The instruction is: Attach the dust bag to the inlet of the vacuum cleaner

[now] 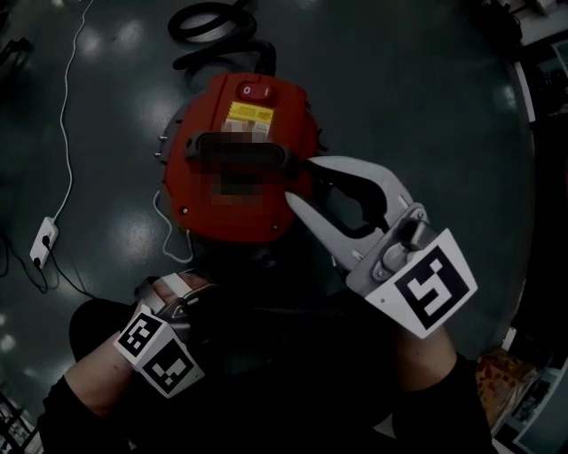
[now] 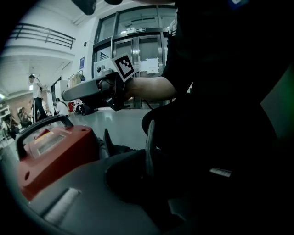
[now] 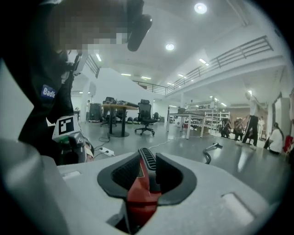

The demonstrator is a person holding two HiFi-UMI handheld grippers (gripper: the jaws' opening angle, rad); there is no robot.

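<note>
The red vacuum cleaner [image 1: 240, 106] stands on the floor in front of me, with a black handle [image 1: 191, 149] across its top. My right gripper [image 1: 297, 180] is open, its two white jaws spread at the right end of that handle. In the right gripper view the red body [image 3: 140, 202] shows in the gap between them. My left gripper [image 1: 191, 293] sits low at the left, by the near edge of the cleaner. In the left gripper view its jaws [image 2: 149, 160] stand close together in deep shadow, and I cannot tell whether they hold anything. No dust bag can be made out.
A black hose [image 1: 213, 22] coils on the floor behind the cleaner. A white power strip [image 1: 43, 241] with its cable [image 1: 67, 133] lies to the left. Farther off are glass doors [image 2: 138, 59], a table with an office chair [image 3: 144, 117] and people standing [image 2: 36, 98].
</note>
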